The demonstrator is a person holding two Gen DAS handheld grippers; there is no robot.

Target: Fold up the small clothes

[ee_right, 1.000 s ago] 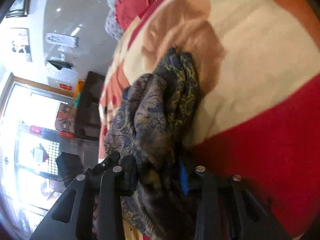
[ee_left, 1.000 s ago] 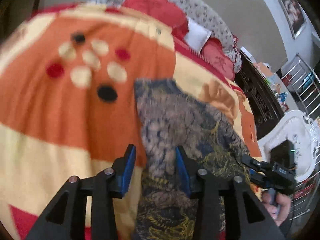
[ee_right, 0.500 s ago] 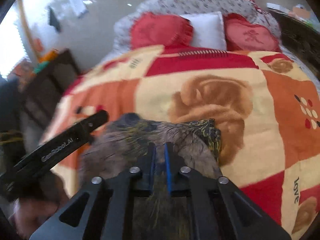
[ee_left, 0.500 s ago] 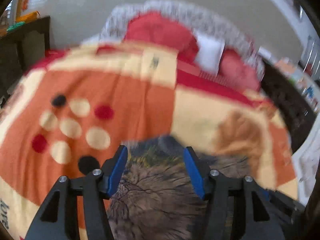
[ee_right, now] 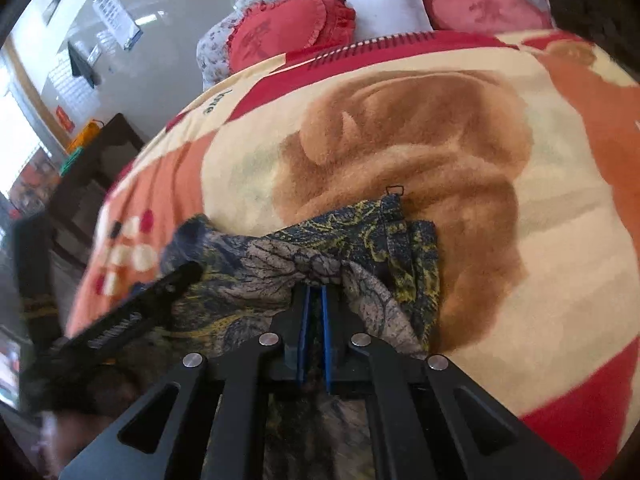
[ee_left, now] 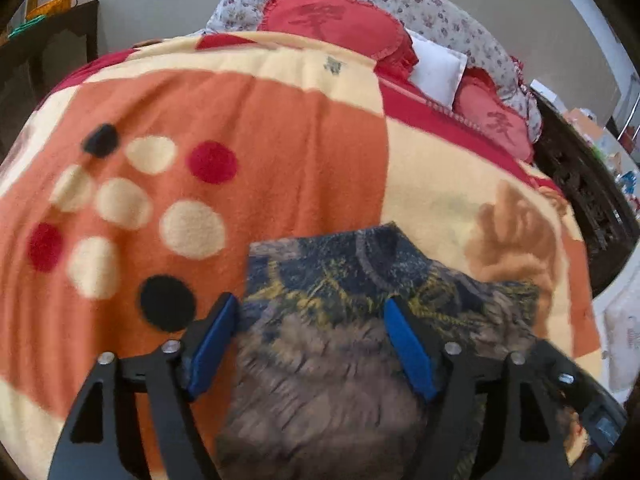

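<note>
- Right claw (ee_right: 315, 312): blue pads pressed nearly together, pinching a bunched fold of the patterned garment (ee_right: 360, 240); cloth gathered into a puckered knot right at the tips.
- Left claw (ee_left: 310, 336): spread wide, jaws had just been opening; the garment (ee_left: 344, 344) lay betw. the pads but neither pad pressed on it.
- Left claw also seen in the right wrist view (ee_right: 132, 316), as a dark blurred bar over the garment's left side, w/ part of a hand below it, too blurred to tell more.
- Garment: dark blue w/ yellow and grey-brown leaf print, lying partly folded on the bed blanket (ee_left: 280, 140); round neckline facing away from the left claw; a small hang loop at the far corner in the right wrist view.
- Blanket: fleece, orange, cream and red blocks, dots on the orange part, a brown bear print by the garment's right side.
- Beyond: two red cushions (ee_left: 332, 20) w/ a white pillow (ee_left: 436, 68) betw. them at the bed head, floral cover behind; dark wooden furniture (ee_left: 588, 196) beside the bed.
</note>
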